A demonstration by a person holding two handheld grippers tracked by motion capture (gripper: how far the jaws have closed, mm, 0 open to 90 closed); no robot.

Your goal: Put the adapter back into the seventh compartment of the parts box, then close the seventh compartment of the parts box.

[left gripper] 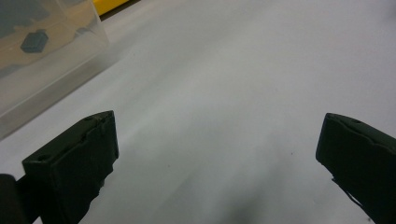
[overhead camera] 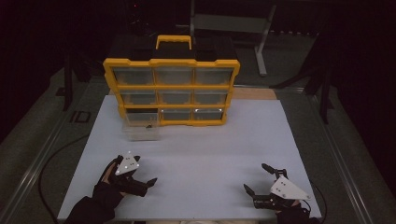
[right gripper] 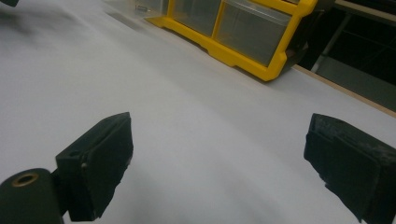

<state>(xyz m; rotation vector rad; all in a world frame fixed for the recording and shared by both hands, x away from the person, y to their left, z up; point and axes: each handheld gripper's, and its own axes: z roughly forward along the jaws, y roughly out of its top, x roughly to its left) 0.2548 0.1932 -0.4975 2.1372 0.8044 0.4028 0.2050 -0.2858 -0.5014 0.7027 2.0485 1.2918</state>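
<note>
Item under work: a clear drawer (overhead camera: 141, 129) pulled well out of the bottom-left bay of the yellow organiser (overhead camera: 171, 91), its front resting on the white bench (overhead camera: 210, 158). Whether its rear is still engaged in the bay cannot be told. A small dark part (left gripper: 34, 41) lies inside it, seen through the clear wall in the left gripper view. The remaining eight drawers appear seated flush.

Left hand-held gripper (overhead camera: 140, 175): jaws spread wide, nothing between them, low over the bench near the front-left edge, aimed roughly toward the drawer but apart from it. Right hand-held gripper (overhead camera: 259, 179): jaws likewise wide apart and empty, near the front-right edge, well away from the organiser.

Risks noted:
- The drawer is thin, clear and light. A pinch on one wall alone would likely twist it, tip it, and spill the part.
- A push off-centre could jam the drawer crooked in its bay, or shove the whole organiser backward, since nothing braces it.
- The organiser stands upright and tall on a narrow base; a high contact could topple it.
- The clear walls are hard to read against the white bench in this dim light, so a misjudged closing, short or past the rim, is plausible.
- The small part would be awkward for broad pads and may skid away.
</note>
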